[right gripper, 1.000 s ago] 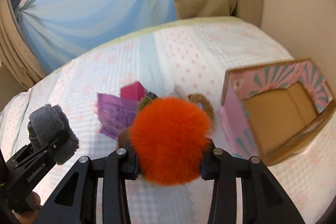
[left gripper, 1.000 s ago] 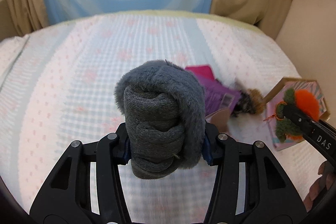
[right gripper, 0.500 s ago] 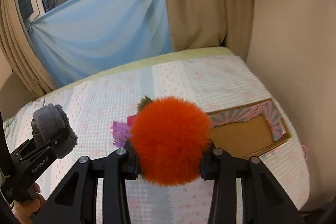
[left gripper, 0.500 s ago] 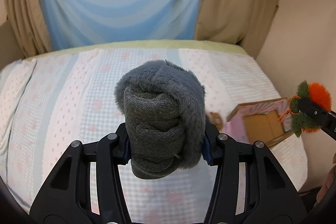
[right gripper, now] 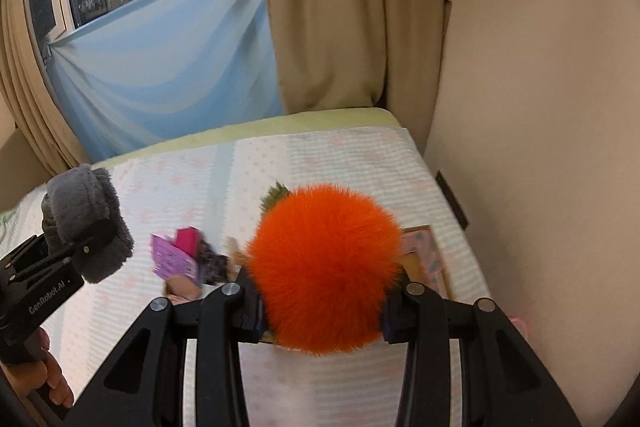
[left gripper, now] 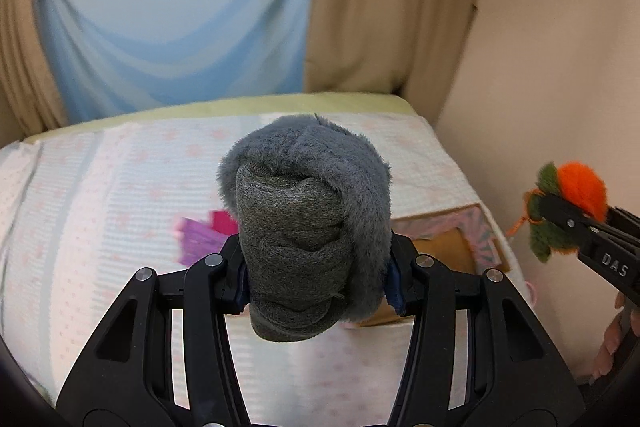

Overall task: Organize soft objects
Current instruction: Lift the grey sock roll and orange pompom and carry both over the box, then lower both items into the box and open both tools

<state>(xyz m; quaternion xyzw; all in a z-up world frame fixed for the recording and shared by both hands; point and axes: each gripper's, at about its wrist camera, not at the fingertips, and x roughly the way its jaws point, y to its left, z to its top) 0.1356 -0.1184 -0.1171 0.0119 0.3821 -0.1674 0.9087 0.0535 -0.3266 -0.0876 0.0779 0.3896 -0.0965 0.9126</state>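
My left gripper (left gripper: 314,279) is shut on a rolled grey fuzzy sock (left gripper: 308,219), held high above the bed; it also shows at the left of the right wrist view (right gripper: 86,223). My right gripper (right gripper: 320,311) is shut on an orange fluffy pompom toy (right gripper: 324,271) with green leaves, also seen at the right of the left wrist view (left gripper: 580,193). A pink patterned cardboard box (left gripper: 452,243) lies open on the bed below, near the wall; its rim shows in the right wrist view (right gripper: 430,259), mostly hidden by the pompom.
The bed (left gripper: 120,211) has a pale dotted cover. Purple and pink packets (right gripper: 176,257) and small dark and brown soft items (right gripper: 216,261) lie on it left of the box. A beige wall (right gripper: 540,147) runs along the right. Curtains (left gripper: 180,27) hang behind.
Both grippers have risen well above the bed with their loads still held. The box and packets now look smaller and lower in both views.
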